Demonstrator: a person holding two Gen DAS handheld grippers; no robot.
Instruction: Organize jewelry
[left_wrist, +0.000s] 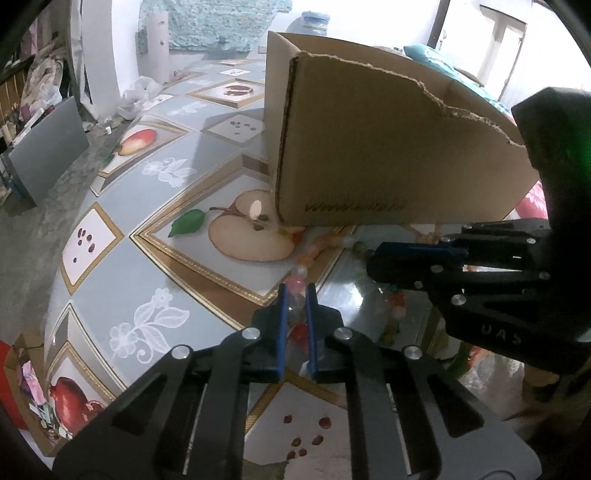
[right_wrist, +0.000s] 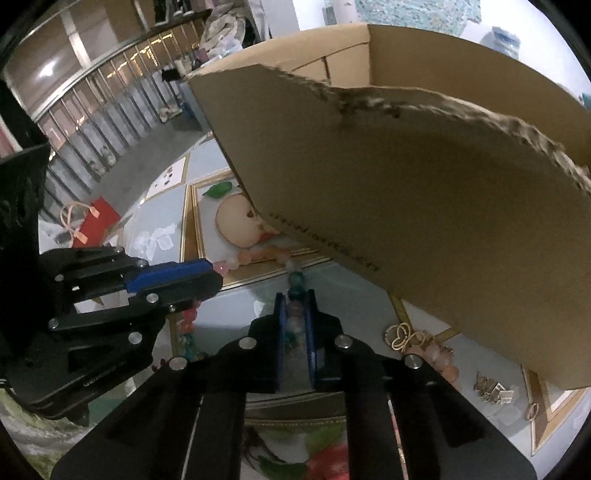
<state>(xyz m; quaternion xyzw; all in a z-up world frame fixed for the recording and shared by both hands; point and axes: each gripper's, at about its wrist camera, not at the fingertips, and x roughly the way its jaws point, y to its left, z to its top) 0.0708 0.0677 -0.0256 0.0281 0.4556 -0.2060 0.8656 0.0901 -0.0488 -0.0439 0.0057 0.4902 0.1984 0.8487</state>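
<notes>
A beaded necklace (left_wrist: 314, 253) of pink, orange, white and green beads is strung between both grippers, just above the table in front of a torn cardboard box (left_wrist: 388, 147). My left gripper (left_wrist: 296, 295) is shut on its pink and red beads. My right gripper (right_wrist: 295, 299) is shut on its green and white beads (right_wrist: 295, 284). The right gripper also shows in the left wrist view (left_wrist: 373, 258), and the left gripper in the right wrist view (right_wrist: 216, 275). The box (right_wrist: 424, 203) stands close behind the necklace.
The table (left_wrist: 177, 258) has a fruit-patterned cloth. Gold rings (right_wrist: 400, 334), pink beads (right_wrist: 439, 356), a gold clasp piece (right_wrist: 493, 393) and a small ring (right_wrist: 532, 410) lie by the box's right side. A red bag (right_wrist: 98, 221) lies beyond the table edge.
</notes>
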